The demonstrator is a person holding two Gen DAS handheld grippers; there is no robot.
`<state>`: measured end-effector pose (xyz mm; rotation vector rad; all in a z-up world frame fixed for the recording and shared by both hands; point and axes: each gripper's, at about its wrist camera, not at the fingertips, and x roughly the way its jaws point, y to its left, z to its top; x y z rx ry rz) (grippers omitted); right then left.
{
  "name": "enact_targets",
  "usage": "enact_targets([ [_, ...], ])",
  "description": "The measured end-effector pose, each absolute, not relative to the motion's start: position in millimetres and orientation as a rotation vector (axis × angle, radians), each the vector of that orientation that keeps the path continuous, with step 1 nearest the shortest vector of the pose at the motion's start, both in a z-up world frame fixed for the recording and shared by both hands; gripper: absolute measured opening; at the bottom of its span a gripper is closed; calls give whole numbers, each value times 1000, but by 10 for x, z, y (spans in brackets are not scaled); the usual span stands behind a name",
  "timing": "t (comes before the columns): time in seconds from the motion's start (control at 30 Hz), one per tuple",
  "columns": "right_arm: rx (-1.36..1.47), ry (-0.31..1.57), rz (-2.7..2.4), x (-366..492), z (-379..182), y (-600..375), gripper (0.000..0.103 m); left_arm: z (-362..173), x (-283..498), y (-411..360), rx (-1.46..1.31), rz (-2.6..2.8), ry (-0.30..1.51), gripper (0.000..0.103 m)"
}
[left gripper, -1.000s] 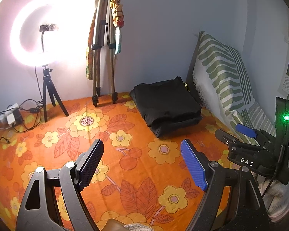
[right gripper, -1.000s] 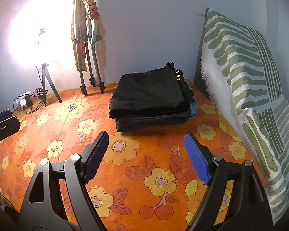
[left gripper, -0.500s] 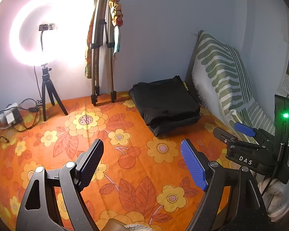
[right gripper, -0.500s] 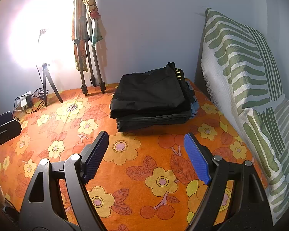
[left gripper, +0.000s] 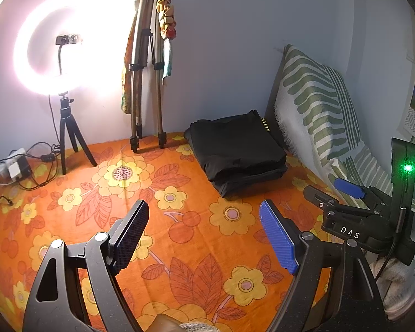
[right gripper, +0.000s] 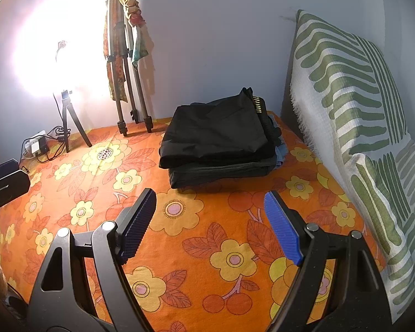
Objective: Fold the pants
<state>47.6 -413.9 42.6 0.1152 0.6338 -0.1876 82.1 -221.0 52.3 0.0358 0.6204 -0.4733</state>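
A: Surface?
B: Bed, covered by an orange sheet printed with yellow flowers, leaves and cherries.

A: Items directly on it?
B: One stack of folded dark pants, far right corner, near the wall. One green-striped pillow, standing along the right edge, just beside the stack. One tall tripod, cloth draped over it, feet at the far edge. One small black tripod bearing a lit ring light, far left. One adapter with tangled cables, left of the small tripod.
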Motion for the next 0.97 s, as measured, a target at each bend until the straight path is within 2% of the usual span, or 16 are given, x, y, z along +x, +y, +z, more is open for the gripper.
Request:
enact_targets([
  [0.97,124,635,-186,477,427,-4146,83,529,836,-2201,31,-479,616,82],
])
